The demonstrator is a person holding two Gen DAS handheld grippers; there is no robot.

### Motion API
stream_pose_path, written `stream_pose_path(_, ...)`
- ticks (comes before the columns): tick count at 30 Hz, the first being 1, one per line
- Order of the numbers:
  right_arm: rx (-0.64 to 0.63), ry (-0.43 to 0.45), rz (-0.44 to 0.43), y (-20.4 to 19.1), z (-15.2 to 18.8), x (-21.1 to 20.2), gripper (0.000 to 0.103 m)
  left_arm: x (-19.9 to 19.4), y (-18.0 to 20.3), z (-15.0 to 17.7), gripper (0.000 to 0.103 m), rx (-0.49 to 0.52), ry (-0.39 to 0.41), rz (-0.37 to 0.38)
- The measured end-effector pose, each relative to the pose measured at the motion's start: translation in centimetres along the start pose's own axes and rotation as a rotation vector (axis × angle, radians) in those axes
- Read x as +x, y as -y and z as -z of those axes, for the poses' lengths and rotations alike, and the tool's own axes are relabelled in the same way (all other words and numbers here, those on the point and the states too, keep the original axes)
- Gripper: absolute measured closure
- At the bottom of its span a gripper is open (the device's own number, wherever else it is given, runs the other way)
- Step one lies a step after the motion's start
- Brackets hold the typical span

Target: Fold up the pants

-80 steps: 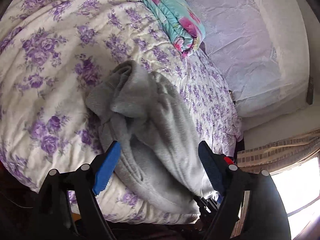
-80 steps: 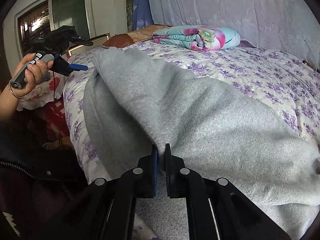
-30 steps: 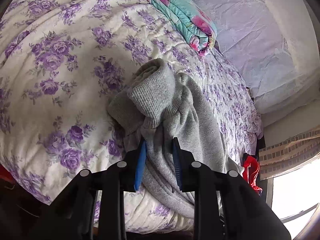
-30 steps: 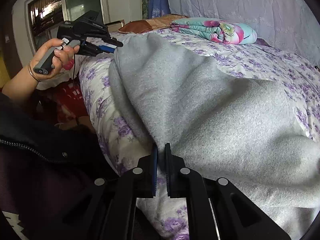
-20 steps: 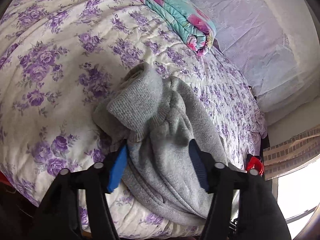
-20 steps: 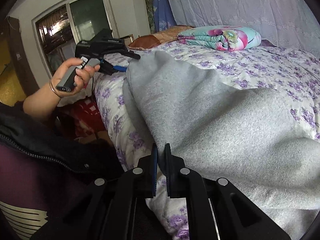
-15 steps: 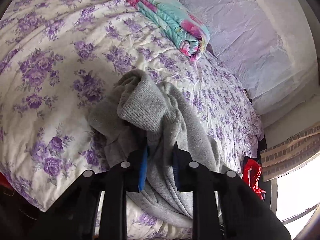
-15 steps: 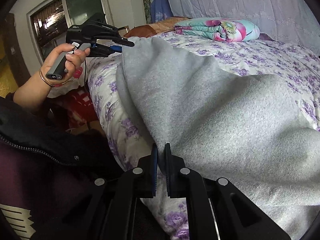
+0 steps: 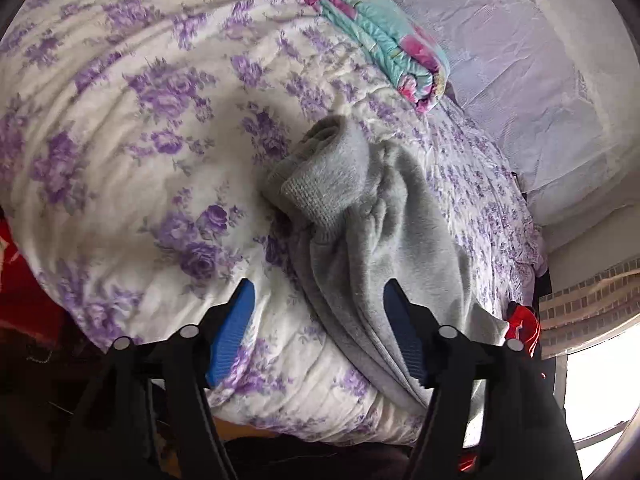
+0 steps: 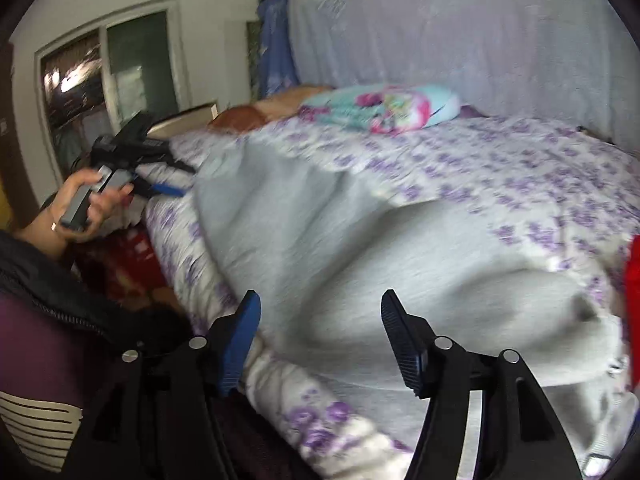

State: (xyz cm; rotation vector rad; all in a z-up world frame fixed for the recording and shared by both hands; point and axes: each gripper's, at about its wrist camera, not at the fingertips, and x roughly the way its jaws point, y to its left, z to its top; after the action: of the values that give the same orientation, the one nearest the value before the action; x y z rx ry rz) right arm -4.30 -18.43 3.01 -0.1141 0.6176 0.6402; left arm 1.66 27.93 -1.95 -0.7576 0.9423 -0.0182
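Note:
Grey fleece pants (image 9: 372,236) lie along the near edge of a bed with a purple-flowered cover (image 9: 120,120). Their ribbed cuff end (image 9: 324,184) is bunched and folded over on top. My left gripper (image 9: 318,300) is open and empty, its jaws on either side of the pants' near part, above them. In the right wrist view the pants (image 10: 360,248) spread across the bed edge. My right gripper (image 10: 316,312) is open and empty just in front of the cloth. The left gripper (image 10: 160,188) in a hand also shows there.
A folded teal and pink blanket (image 9: 384,44) lies at the back of the bed (image 10: 380,108). A white net curtain (image 10: 460,40) hangs behind. A red cloth (image 9: 520,324) lies past the bed's end. A window (image 10: 112,76) is at left. The person's body (image 10: 40,340) is close by.
Both grippers have opened and let go of the pants. The left one had been shut on the bunched cuff part, the right one on the pants' edge. The right view has shifted.

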Motion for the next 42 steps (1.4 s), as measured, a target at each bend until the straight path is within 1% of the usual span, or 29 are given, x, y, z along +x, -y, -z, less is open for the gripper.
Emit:
stream_pose_path(1,0.061,0.031,0.077,2.0,-0.4,-1.5,0.034,-1.2,0.4,0.3,0.034,0.007,0.027,0.005)
stream_pose_path(2,0.143,0.047,0.177,4.4,-0.7,-2.9,0.034,-2.3,1.0,0.6,0.034,0.025,0.053,0.016)
stream_pose_path(3,0.239,0.047,0.262,6.9,-0.6,-4.1,0.032,-3.1,2.0,0.9,0.033,0.050,0.076,0.027)
stream_pose_path(4,0.364,0.038,0.317,9.6,-0.2,-5.1,0.032,-3.7,3.4,1.3,0.033,0.091,0.097,0.045)
stream_pose_path(5,0.488,0.031,0.320,12.0,0.6,-5.8,0.032,-3.8,4.9,1.7,0.032,0.136,0.107,0.067)
stream_pose_path(7,0.697,0.017,0.314,15.9,2.7,-6.4,0.032,-2.9,7.9,2.5,0.028,0.221,0.095,0.124)
stream_pose_path(8,0.749,0.007,0.322,17.2,3.5,-6.1,0.032,-1.8,9.4,2.9,0.025,0.260,0.074,0.146)
stream_pose_path(9,0.773,0.000,0.326,18.2,4.0,-5.6,0.032,-0.4,10.8,3.2,0.024,0.300,0.042,0.164)
stream_pose_path(11,0.813,-0.041,0.346,19.9,4.7,-3.8,0.032,2.5,12.6,3.8,0.024,0.347,-0.008,0.164)
stream_pose_path(12,0.856,-0.059,0.352,20.8,5.1,-2.8,0.032,3.8,13.1,4.1,0.024,0.356,-0.029,0.164)
stream_pose_path(13,0.892,-0.069,0.323,21.6,5.5,-1.6,0.034,5.3,13.8,4.3,0.024,0.372,-0.049,0.169)
stream_pose_path(14,0.901,-0.081,0.289,22.2,5.6,-0.6,0.041,6.6,14.2,4.6,0.024,0.386,-0.061,0.158)
stream_pose_path(15,0.889,-0.090,0.283,22.3,5.5,0.5,0.060,7.5,14.2,5.0,0.024,0.389,-0.068,0.138)
stream_pose_path(16,0.871,-0.072,0.292,22.4,5.4,0.8,0.091,8.7,14.1,5.4,0.024,0.380,-0.088,0.133)
stream_pose_path(17,0.844,-0.044,0.320,22.0,4.9,0.7,0.096,9.7,13.7,6.0,0.024,0.368,-0.117,0.143)
stream_pose_path(18,0.799,-0.021,0.359,21.4,4.2,0.2,0.096,10.5,13.6,6.5,0.024,0.356,-0.133,0.133)
stream_pose_path(20,0.716,0.041,0.401,19.9,2.4,-1.8,0.096,11.3,12.7,7.1,0.024,0.356,-0.126,0.096)
stream_pose_path(24,0.551,0.210,0.423,15.0,-0.5,-8.9,0.096,10.8,11.7,6.6,0.025,0.334,-0.125,0.124)
stream_pose_path(26,0.504,0.238,0.481,13.3,0.0,-10.9,0.096,10.7,11.7,6.4,0.025,0.325,-0.135,0.138)
stream_pose_path(27,0.512,0.220,0.508,13.2,0.9,-11.0,0.096,10.6,11.7,6.5,0.025,0.328,-0.135,0.142)
stream_pose_path(28,0.536,0.178,0.526,13.7,2.3,-10.7,0.096,10.5,11.7,6.6,0.025,0.337,-0.134,0.142)
stream_pose_path(30,0.641,0.070,0.535,15.6,6.2,-9.1,0.096,10.5,11.8,6.9,0.025,0.362,-0.131,0.132)
stream_pose_path(31,0.682,0.035,0.528,16.4,8.4,-8.5,0.096,10.6,12.0,7.1,0.025,0.378,-0.128,0.123)
stream_pose_path(33,0.702,0.029,0.502,16.9,11.3,-7.5,0.096,10.7,12.2,7.3,0.024,0.398,-0.127,0.113)
stream_pose_path(35,0.707,0.066,0.498,16.5,11.7,-7.8,0.096,10.7,12.2,7.3,0.024,0.400,-0.128,0.110)
stream_pose_path(39,0.676,0.111,0.492,16.1,10.5,-8.7,0.096,10.5,12.0,7.3,0.024,0.391,-0.130,0.119)
stream_pose_path(40,0.670,0.093,0.499,16.3,10.3,-8.6,0.094,10.4,11.9,7.3,0.024,0.390,-0.128,0.124)
stream_pose_path(41,0.681,0.055,0.499,16.8,10.3,-8.0,0.093,10.4,11.7,7.3,0.024,0.389,-0.125,0.129)
stream_pose_path(42,0.702,-0.007,0.488,17.4,10.6,-7.3,0.086,10.3,11.5,7.3,0.024,0.388,-0.118,0.135)
